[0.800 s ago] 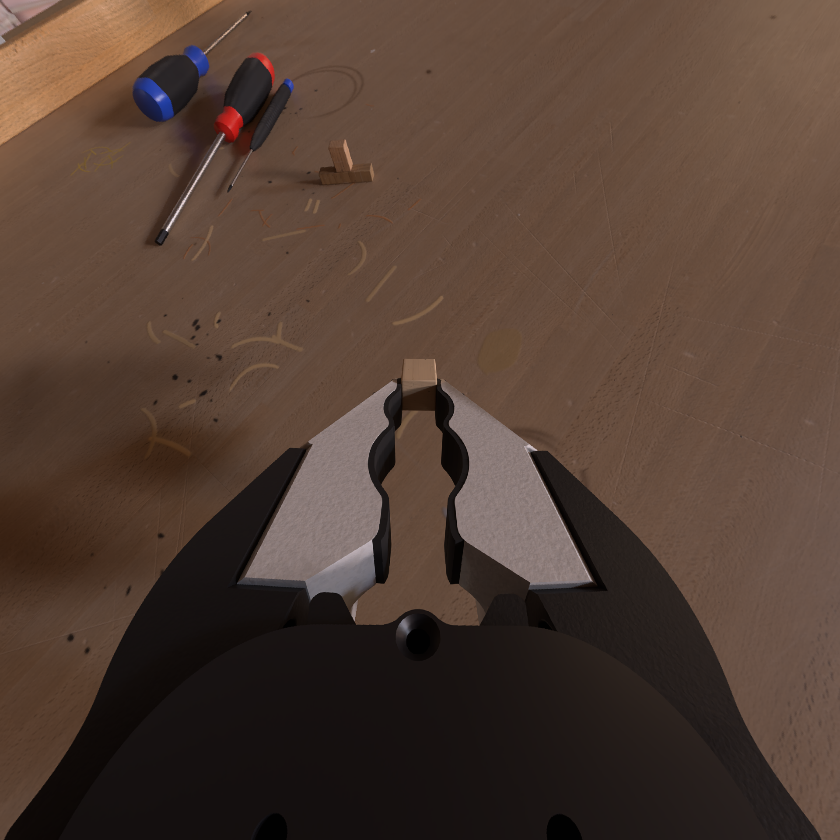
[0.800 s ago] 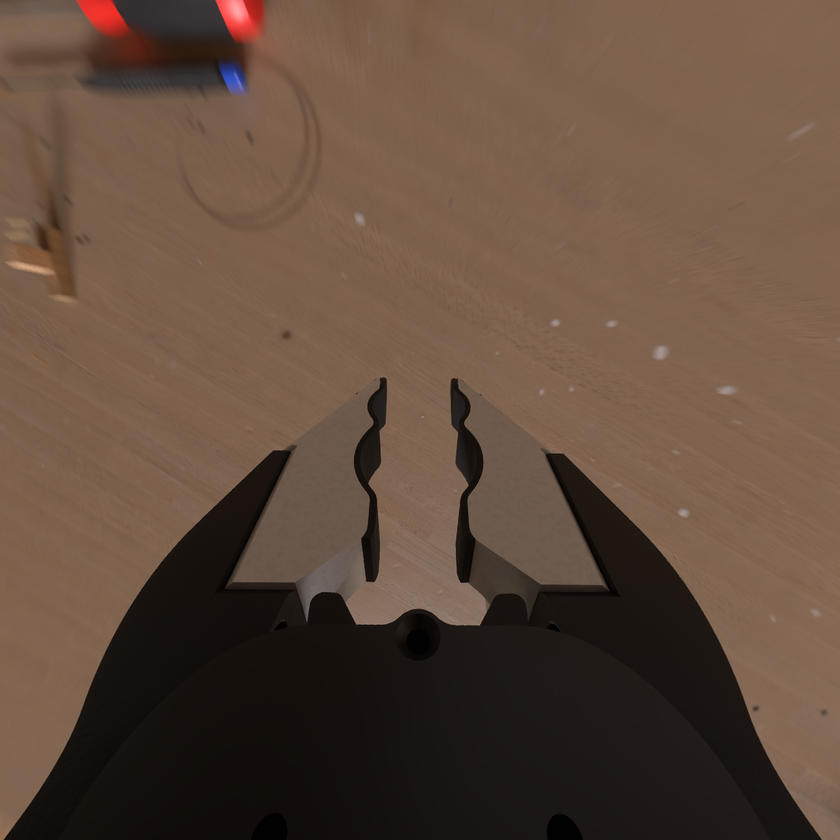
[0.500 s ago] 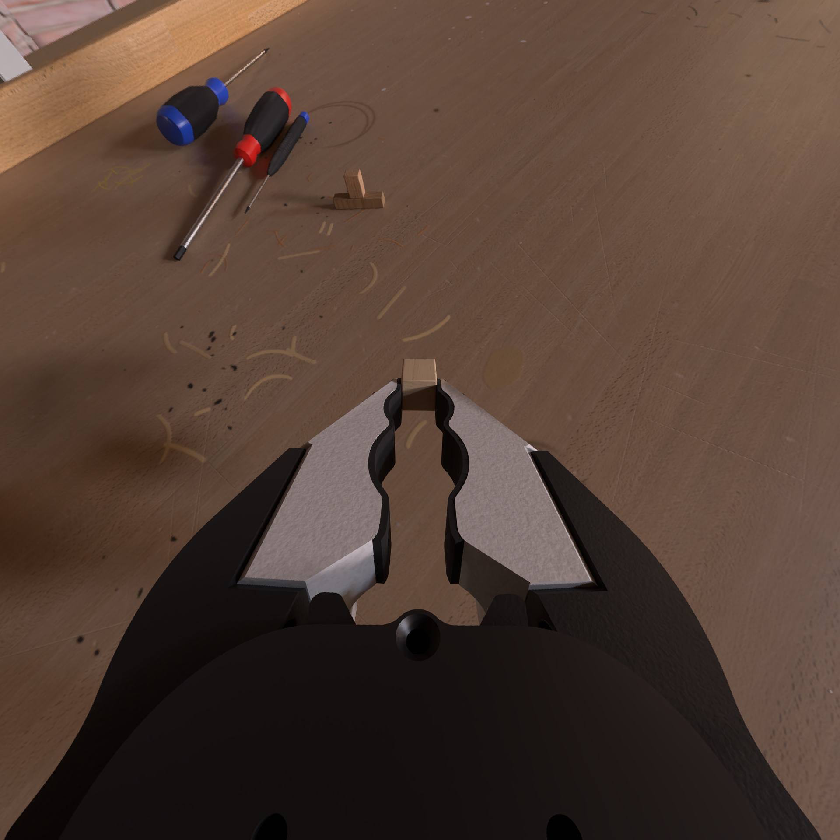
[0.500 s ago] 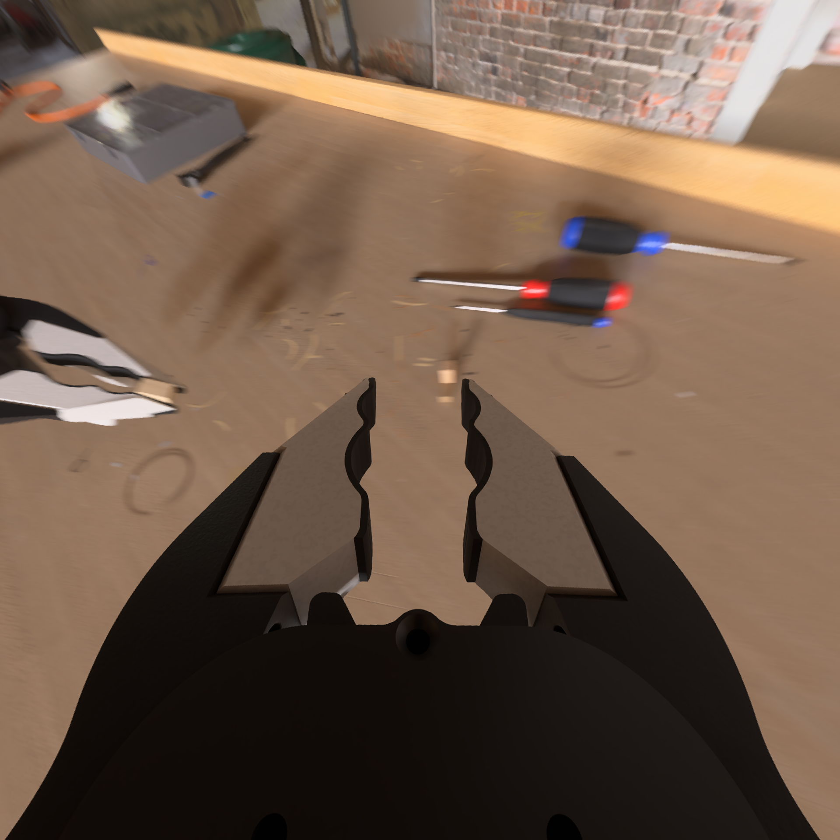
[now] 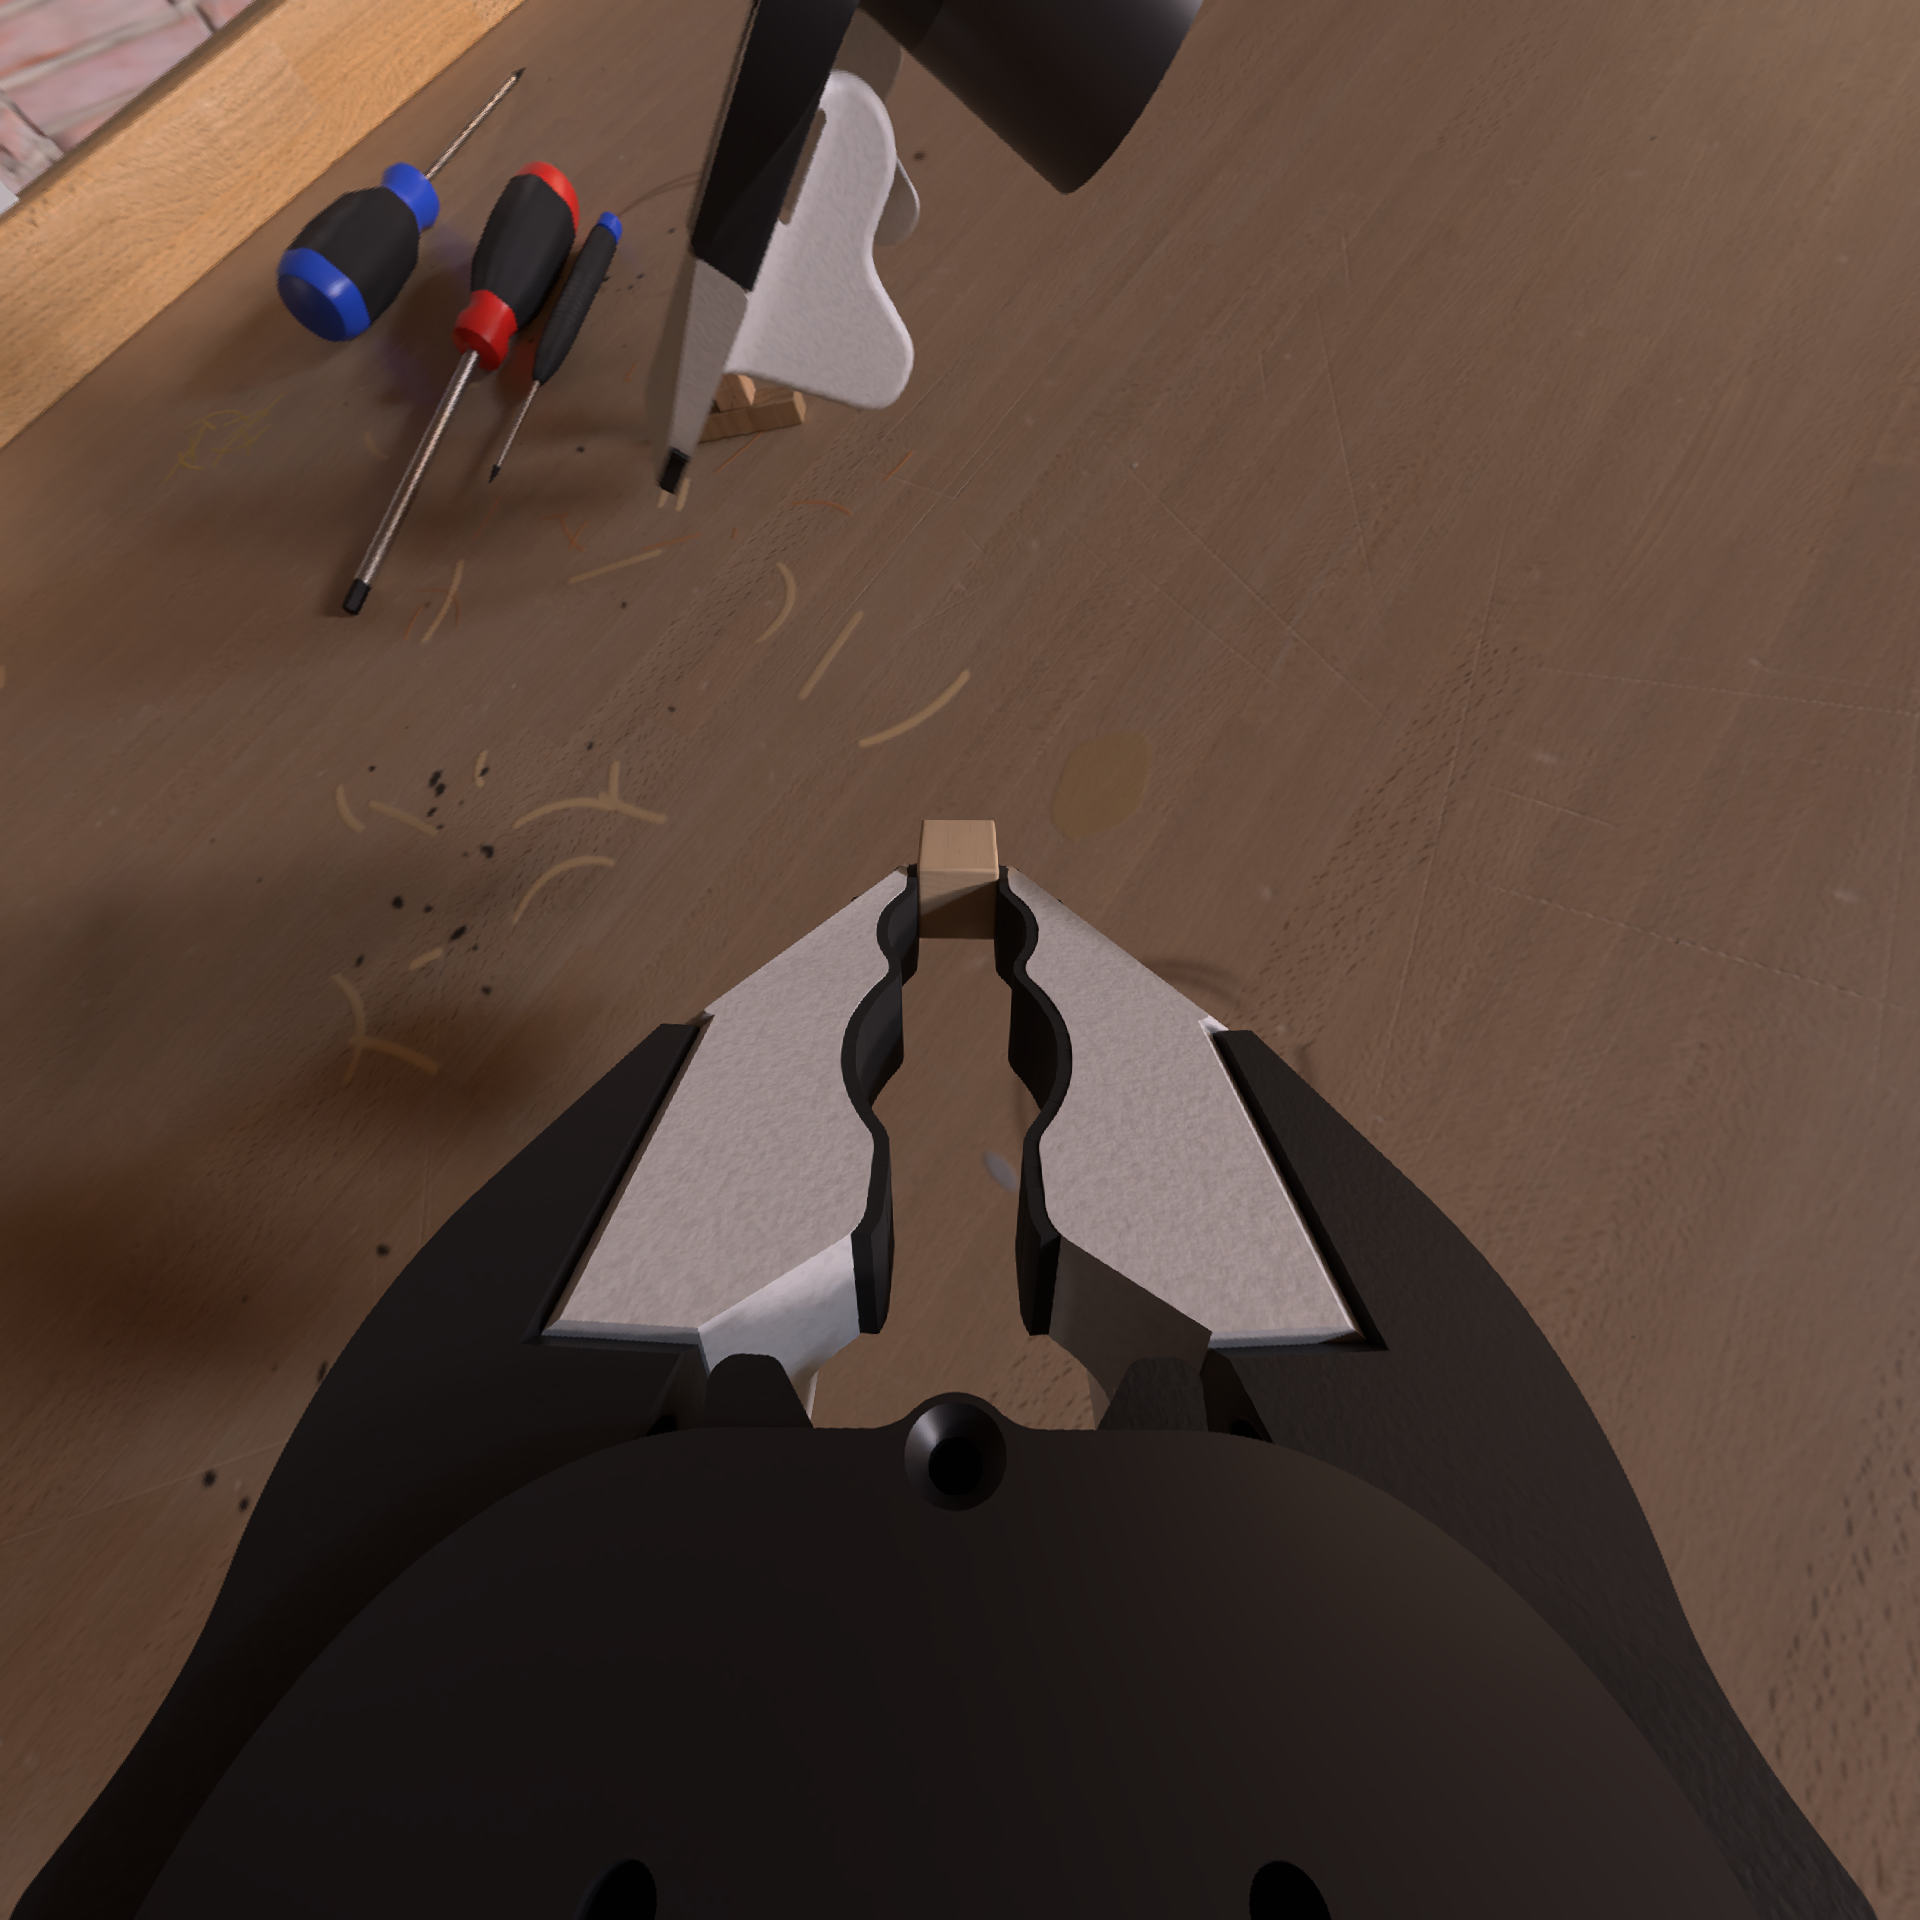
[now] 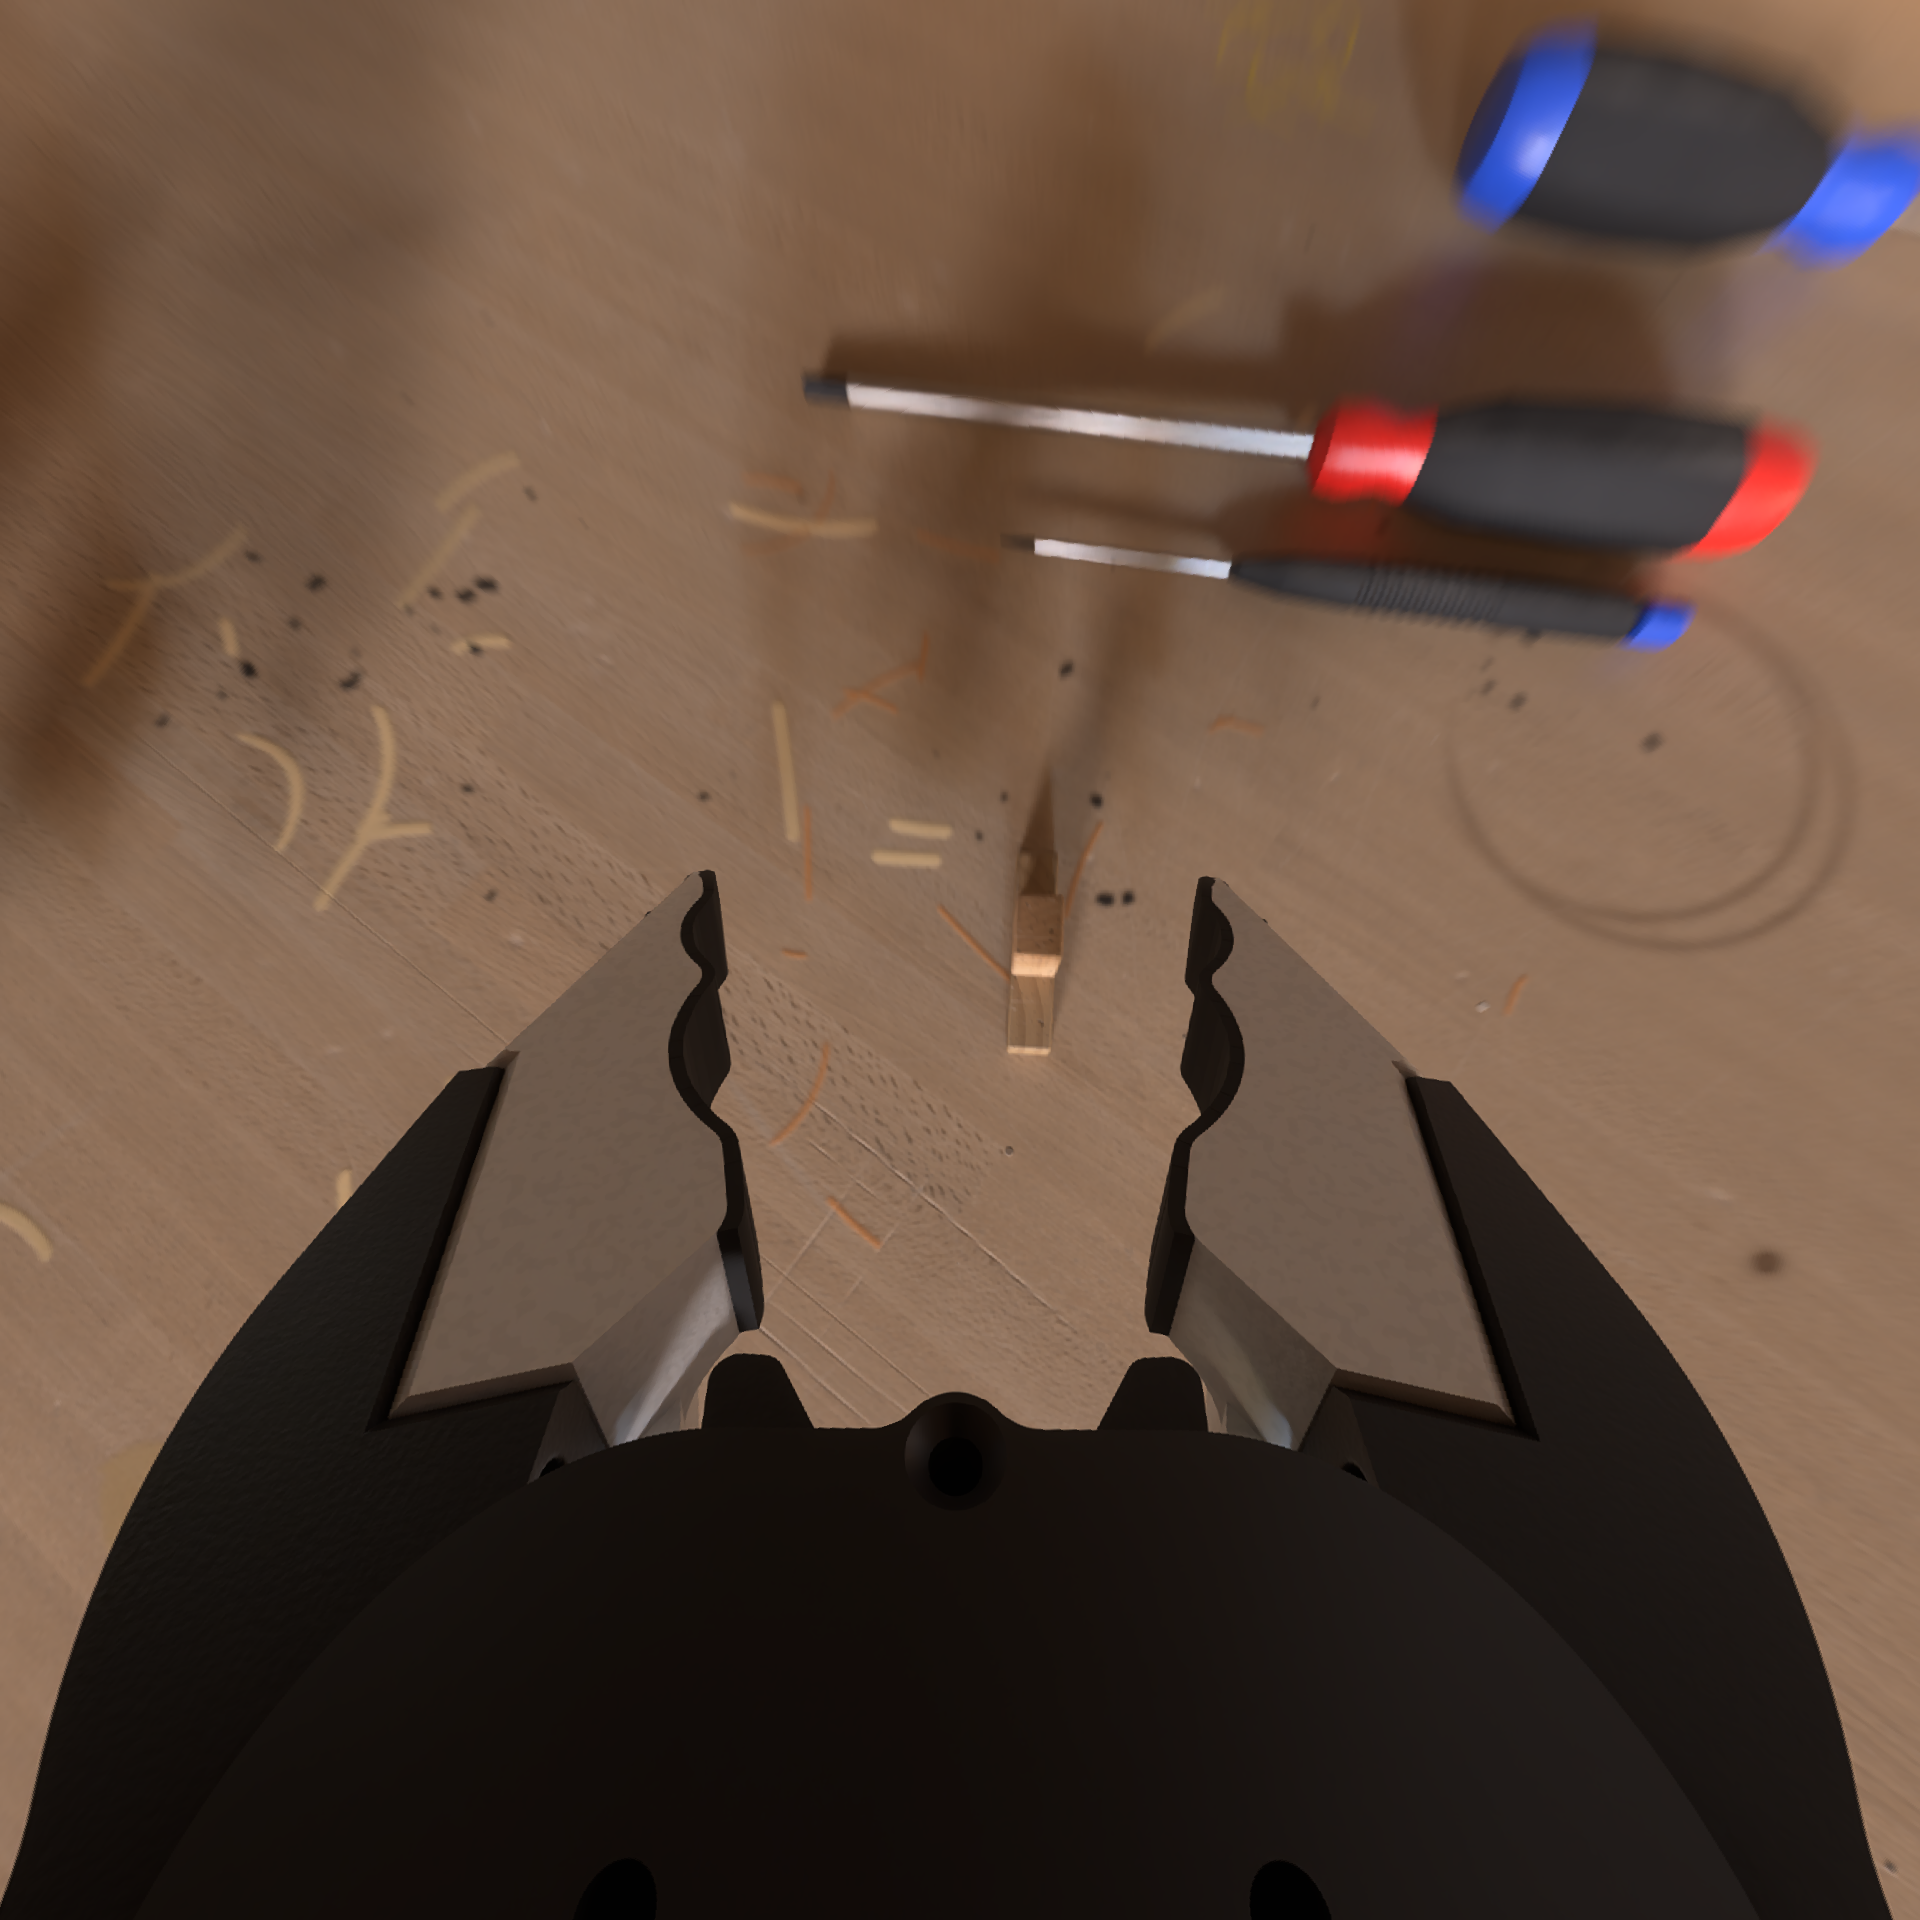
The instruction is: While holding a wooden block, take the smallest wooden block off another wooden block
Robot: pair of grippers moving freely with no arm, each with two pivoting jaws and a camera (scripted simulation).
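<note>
A small wooden block (image 5: 958, 873) is pinched at the very tips of the left gripper (image 5: 958, 902), held clear above the bench (image 5: 1455, 623); its fingers are narrowed onto it. The right gripper (image 6: 954, 894) is spread wide with nothing between its fingers, pointed down over the stacked pair. In the right wrist view the smallest block (image 6: 1037, 940) is seen resting on top of a longer flat block (image 6: 1031, 1013), both lying on the bench just ahead of the gap between the tips, nearer the right finger line than the left. In the left wrist view the pair is partly hidden behind the right gripper; only the base block's end shows. Three screwdrivers are laid beside the stack: blue-capped (image 6: 1673, 145), red (image 6: 1538, 473), slim black (image 6: 1444, 597). Wood shavings (image 6: 353, 810) and dark specks are scattered over the bench. Right view is slightly blurred.
</note>
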